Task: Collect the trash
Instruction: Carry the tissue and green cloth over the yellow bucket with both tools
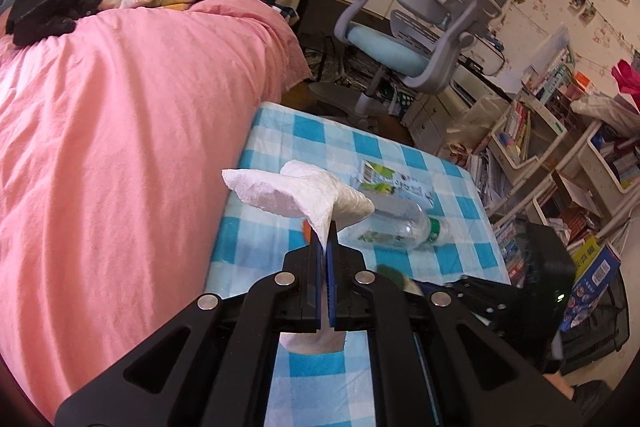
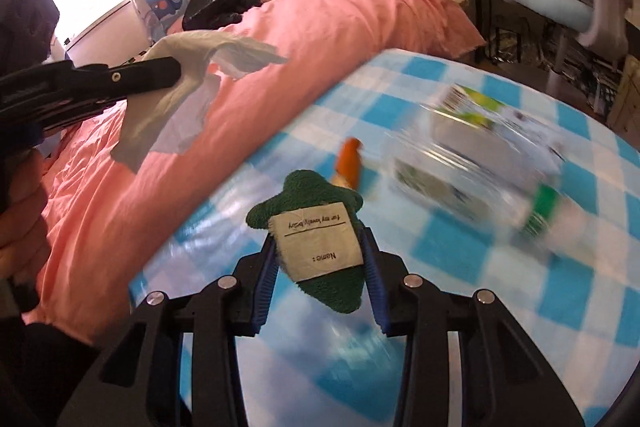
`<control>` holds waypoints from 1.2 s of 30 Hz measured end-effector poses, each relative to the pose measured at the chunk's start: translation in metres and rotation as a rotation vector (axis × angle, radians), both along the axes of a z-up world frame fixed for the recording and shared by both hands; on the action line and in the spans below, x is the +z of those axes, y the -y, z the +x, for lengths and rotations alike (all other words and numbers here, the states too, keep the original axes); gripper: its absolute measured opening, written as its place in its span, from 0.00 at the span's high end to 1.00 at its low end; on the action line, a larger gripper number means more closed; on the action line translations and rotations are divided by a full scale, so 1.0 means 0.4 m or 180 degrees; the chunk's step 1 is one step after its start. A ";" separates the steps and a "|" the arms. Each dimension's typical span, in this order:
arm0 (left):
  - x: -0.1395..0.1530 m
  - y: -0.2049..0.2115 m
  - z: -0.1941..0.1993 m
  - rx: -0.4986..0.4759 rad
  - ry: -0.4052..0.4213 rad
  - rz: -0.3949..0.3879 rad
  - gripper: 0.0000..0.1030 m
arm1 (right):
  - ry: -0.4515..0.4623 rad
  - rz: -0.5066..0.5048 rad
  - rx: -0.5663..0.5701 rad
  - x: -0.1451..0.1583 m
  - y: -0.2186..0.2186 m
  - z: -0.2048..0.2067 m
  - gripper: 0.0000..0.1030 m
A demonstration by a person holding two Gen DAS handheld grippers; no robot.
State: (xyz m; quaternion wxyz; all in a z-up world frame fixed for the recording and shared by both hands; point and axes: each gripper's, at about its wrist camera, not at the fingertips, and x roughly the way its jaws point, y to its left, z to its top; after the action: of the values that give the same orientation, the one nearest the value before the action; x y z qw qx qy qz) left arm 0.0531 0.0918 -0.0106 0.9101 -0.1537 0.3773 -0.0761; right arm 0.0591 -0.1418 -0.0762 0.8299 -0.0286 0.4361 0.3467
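Mid-collection, both tools loaded. Left gripper (image 1: 327,239) with fingers pressed together on a crumpled white tissue (image 1: 296,193), soft and creased, lifted clear above the desk (image 1: 460,203) on its bed-facing side. Right gripper (image 2: 320,267) with fingers partly closed around a green plush toy (image 2: 316,251), fuzzy, with a sewn cream name label, also raised off the desk. Still lying on the desk's blue-and-white checked cloth: a clear plastic bottle (image 1: 394,227) on its side with a green cap, a flat printed wrapper (image 1: 390,181) just beyond it, and a small orange piece (image 2: 350,161) near the toy. Next move, likely: carrying both loads to a bin, none identifiable here. Bottle smooth, round, prone to rolling; a firm grip across its body needed.
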 end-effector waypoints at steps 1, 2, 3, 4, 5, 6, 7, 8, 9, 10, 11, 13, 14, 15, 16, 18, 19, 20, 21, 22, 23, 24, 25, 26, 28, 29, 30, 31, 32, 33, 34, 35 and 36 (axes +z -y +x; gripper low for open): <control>-0.001 0.009 -0.004 -0.0024 -0.0005 0.0023 0.97 | 0.0003 -0.0008 -0.0017 0.003 0.018 -0.011 0.61; -0.003 0.019 -0.009 -0.0053 -0.0009 0.0047 0.97 | 0.0001 -0.0006 -0.0040 0.005 0.037 -0.021 0.61; -0.004 0.027 -0.013 -0.0075 -0.0011 0.0063 0.97 | -0.0002 0.0002 -0.0058 0.007 0.052 -0.030 0.61; -0.005 0.036 -0.018 -0.0103 -0.0012 0.0079 0.97 | -0.0008 0.0020 -0.0079 0.010 0.071 -0.043 0.61; -0.005 0.045 -0.024 -0.0132 -0.0011 0.0100 0.97 | -0.0015 0.0044 -0.0102 0.013 0.086 -0.055 0.61; -0.006 0.054 -0.030 -0.0161 -0.0009 0.0116 0.97 | -0.0018 0.0066 -0.0117 0.015 0.097 -0.065 0.61; -0.006 0.059 -0.035 -0.0180 -0.0009 0.0122 0.97 | -0.0019 0.0085 -0.0126 0.017 0.105 -0.075 0.61; -0.007 0.066 -0.043 -0.0211 -0.0012 0.0123 0.97 | -0.0019 0.0106 -0.0132 0.021 0.112 -0.087 0.61; -0.007 0.069 -0.048 -0.0226 -0.0014 0.0124 0.97 | -0.0024 0.0131 -0.0134 0.023 0.116 -0.099 0.61; -0.009 0.074 -0.054 -0.0247 -0.0018 0.0130 0.97 | -0.0036 0.0158 -0.0129 0.023 0.119 -0.110 0.61; -0.010 0.078 -0.061 -0.0267 -0.0019 0.0143 0.97 | -0.0043 0.0175 -0.0116 0.024 0.118 -0.124 0.61; -0.013 0.088 -0.079 -0.0312 -0.0012 0.0164 0.97 | -0.0044 0.0186 -0.0068 0.027 0.116 -0.151 0.61; -0.014 0.090 -0.086 -0.0331 -0.0007 0.0170 0.97 | -0.0052 0.0196 -0.0036 0.026 0.111 -0.168 0.61; -0.016 0.095 -0.094 -0.0350 -0.0002 0.0182 0.97 | -0.0060 0.0202 -0.0007 0.026 0.109 -0.184 0.61; -0.018 0.102 -0.105 -0.0373 0.0002 0.0206 0.97 | -0.0063 0.0202 0.0030 0.027 0.106 -0.206 0.61; -0.022 0.119 -0.126 -0.0420 0.0008 0.0287 0.97 | -0.0076 0.0188 0.0112 0.021 0.090 -0.242 0.61; -0.021 0.137 -0.141 -0.0454 0.0030 0.0375 0.97 | -0.0088 0.0184 0.0143 0.018 0.083 -0.258 0.61; -0.020 0.146 -0.150 -0.0474 0.0048 0.0420 0.97 | -0.0097 0.0176 0.0174 0.013 0.076 -0.275 0.61; -0.019 0.155 -0.161 -0.0496 0.0065 0.0456 0.97 | -0.0109 0.0159 0.0207 0.007 0.068 -0.293 0.61; -0.018 0.164 -0.174 -0.0523 0.0081 0.0490 0.97 | -0.0121 0.0137 0.0240 0.000 0.060 -0.310 0.61; -0.019 0.173 -0.191 -0.0547 0.0098 0.0536 0.97 | -0.0142 0.0118 0.0275 -0.008 0.051 -0.328 0.61; -0.019 0.179 -0.204 -0.0562 0.0109 0.0576 0.97 | -0.0160 0.0106 0.0298 -0.015 0.046 -0.341 0.61; -0.020 0.186 -0.219 -0.0579 0.0119 0.0617 0.97 | -0.0181 0.0085 0.0323 -0.024 0.040 -0.357 0.61; -0.022 0.190 -0.234 -0.0594 0.0122 0.0640 0.97 | -0.0199 0.0068 0.0342 -0.031 0.036 -0.371 0.61; -0.024 0.196 -0.263 -0.0609 0.0130 0.0678 0.97 | -0.0245 0.0035 0.0373 -0.047 0.026 -0.396 0.61; -0.024 0.198 -0.272 -0.0612 0.0134 0.0691 0.97 | -0.0263 0.0017 0.0381 -0.054 0.023 -0.405 0.61; -0.025 0.199 -0.281 -0.0614 0.0140 0.0700 0.97 | -0.0279 -0.0004 0.0387 -0.061 0.019 -0.414 0.61; -0.025 0.201 -0.295 -0.0615 0.0150 0.0711 0.97 | -0.0297 -0.0013 0.0393 -0.066 0.017 -0.420 0.61; -0.025 0.202 -0.305 -0.0616 0.0156 0.0713 0.97 | -0.0316 -0.0014 0.0394 -0.071 0.016 -0.427 0.61; -0.026 0.203 -0.316 -0.0620 0.0161 0.0714 0.97 | -0.0333 -0.0018 0.0392 -0.076 0.015 -0.435 0.61; -0.026 0.203 -0.321 -0.0623 0.0162 0.0715 0.97 | -0.0349 -0.0022 0.0388 -0.082 0.018 -0.441 0.61; -0.027 0.204 -0.329 -0.0625 0.0163 0.0718 0.97 | -0.0365 -0.0027 0.0385 -0.088 0.016 -0.448 0.61; -0.029 0.204 -0.340 -0.0627 0.0162 0.0720 0.97 | -0.0385 -0.0036 0.0384 -0.092 0.016 -0.456 0.61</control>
State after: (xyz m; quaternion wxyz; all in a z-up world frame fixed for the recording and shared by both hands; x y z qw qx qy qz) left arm -0.0828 0.0100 -0.0221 0.9190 -0.0104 0.3735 -0.1260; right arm -0.1232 -0.1483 -0.1131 0.7795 -0.0384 0.4848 0.3947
